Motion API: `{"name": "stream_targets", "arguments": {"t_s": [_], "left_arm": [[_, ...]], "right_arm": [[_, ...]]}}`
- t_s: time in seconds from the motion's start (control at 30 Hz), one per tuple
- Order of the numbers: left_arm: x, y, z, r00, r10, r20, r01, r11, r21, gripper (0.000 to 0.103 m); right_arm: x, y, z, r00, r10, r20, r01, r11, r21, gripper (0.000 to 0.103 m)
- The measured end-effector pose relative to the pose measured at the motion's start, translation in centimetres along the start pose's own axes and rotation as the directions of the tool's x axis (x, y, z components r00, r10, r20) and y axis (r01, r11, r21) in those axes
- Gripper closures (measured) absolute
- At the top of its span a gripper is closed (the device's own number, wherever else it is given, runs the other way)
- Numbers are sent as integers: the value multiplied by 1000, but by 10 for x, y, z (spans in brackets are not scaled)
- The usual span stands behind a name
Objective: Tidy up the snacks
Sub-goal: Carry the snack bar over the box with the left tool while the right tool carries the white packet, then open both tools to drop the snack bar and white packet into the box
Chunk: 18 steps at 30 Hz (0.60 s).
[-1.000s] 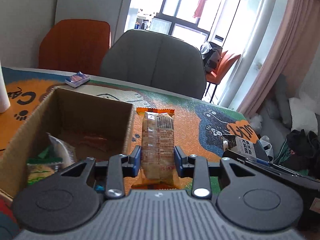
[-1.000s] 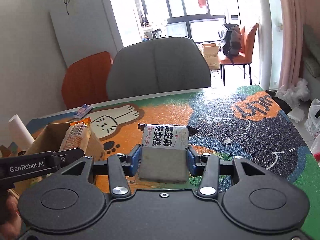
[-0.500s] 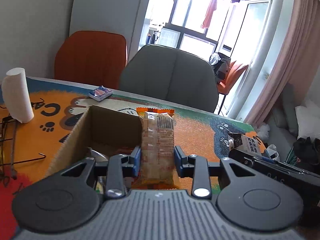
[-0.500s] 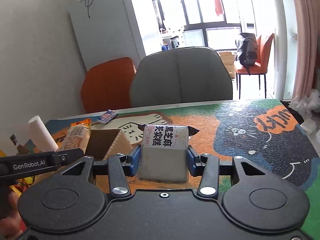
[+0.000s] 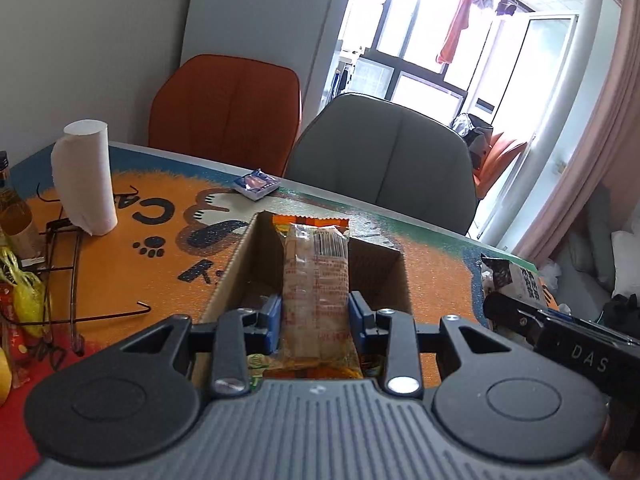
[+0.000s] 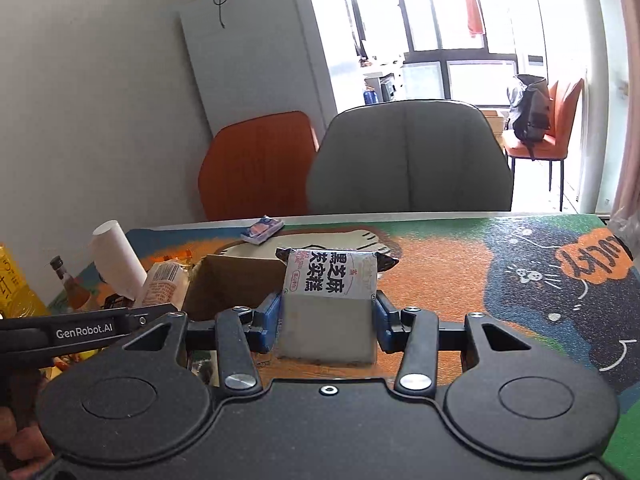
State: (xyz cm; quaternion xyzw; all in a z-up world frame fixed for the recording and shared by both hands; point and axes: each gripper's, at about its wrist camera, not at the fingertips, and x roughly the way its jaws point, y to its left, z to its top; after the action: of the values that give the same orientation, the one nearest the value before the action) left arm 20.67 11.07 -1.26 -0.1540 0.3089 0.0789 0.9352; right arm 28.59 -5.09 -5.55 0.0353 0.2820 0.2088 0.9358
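Note:
My left gripper (image 5: 316,312) is shut on a long orange-and-clear biscuit packet (image 5: 316,276), held lengthwise over the open cardboard box (image 5: 232,280). My right gripper (image 6: 326,314) is shut on a grey-and-white sesame cake packet (image 6: 330,284) with black lettering, held just right of the cardboard box (image 6: 236,280). In the right wrist view the left gripper's side bar and the biscuit packet (image 6: 164,282) show at the left, above the box. The sesame cake packet (image 5: 516,280) shows at the right edge of the left wrist view. Some wrappers lie in the box bottom, mostly hidden.
A paper towel roll (image 5: 84,176), a wire rack (image 5: 64,276), a bottle (image 5: 12,208) and bagged snacks (image 5: 20,300) crowd the table's left end. A small blue packet (image 5: 256,184) lies near the far edge. Orange (image 5: 224,120) and grey chairs (image 5: 384,160) stand behind.
Both grippers have swung left with their packets still held. The biscuit packet has gone from right of the box to above it, and the towel roll and rack have come into view.

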Motion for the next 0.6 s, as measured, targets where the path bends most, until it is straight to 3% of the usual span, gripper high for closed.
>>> {"name": "stream_targets", "arguments": {"t_s": [0.2, 0.37, 0.6], "left_arm": [[-1, 13, 6, 999, 23, 38, -21, 999, -39, 65], [2, 25, 10, 999, 22, 24, -20, 998, -62, 65], [1, 41, 9, 999, 43, 15, -42, 996, -83, 57]], "right_arm": [[11, 14, 2, 1000, 16, -11, -16, 1000, -13, 59], [21, 22, 2, 999, 28, -27, -29, 999, -19, 59], [38, 36, 4, 997, 68, -44, -68, 997, -20, 59]]}}
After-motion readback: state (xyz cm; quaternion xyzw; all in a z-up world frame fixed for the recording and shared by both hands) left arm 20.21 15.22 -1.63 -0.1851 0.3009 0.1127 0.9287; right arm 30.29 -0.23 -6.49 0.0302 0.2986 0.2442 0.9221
